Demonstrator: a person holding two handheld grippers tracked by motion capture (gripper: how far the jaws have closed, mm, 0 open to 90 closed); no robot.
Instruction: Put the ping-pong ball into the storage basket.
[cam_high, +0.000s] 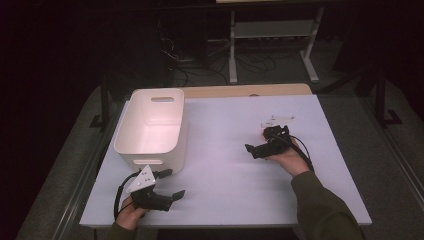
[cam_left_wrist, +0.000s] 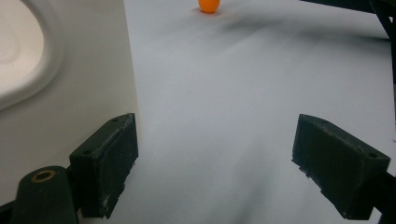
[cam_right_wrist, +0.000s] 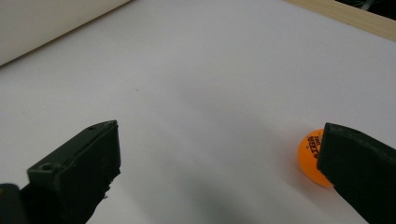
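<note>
Jaws of the left gripper (cam_high: 170, 186) stood wide apart and gripped nothing, low over the near left part of the white table top (cam_high: 230, 190), just beside the front wall of the white plastic bin (cam_high: 152, 125) with its cut-out handle. In the left gripper view that bin wall rose close at the left, and a small orange ball (cam_left_wrist: 208, 5) lay far off across the table. Farther out on the right side, the right gripper (cam_high: 256, 148) was likewise spread, clasping nothing. In the right gripper view the orange ball (cam_right_wrist: 312, 156), printed with small dark lettering, rested on the table, partly hidden behind the right-hand jaw; whether they touched could not be told
</note>
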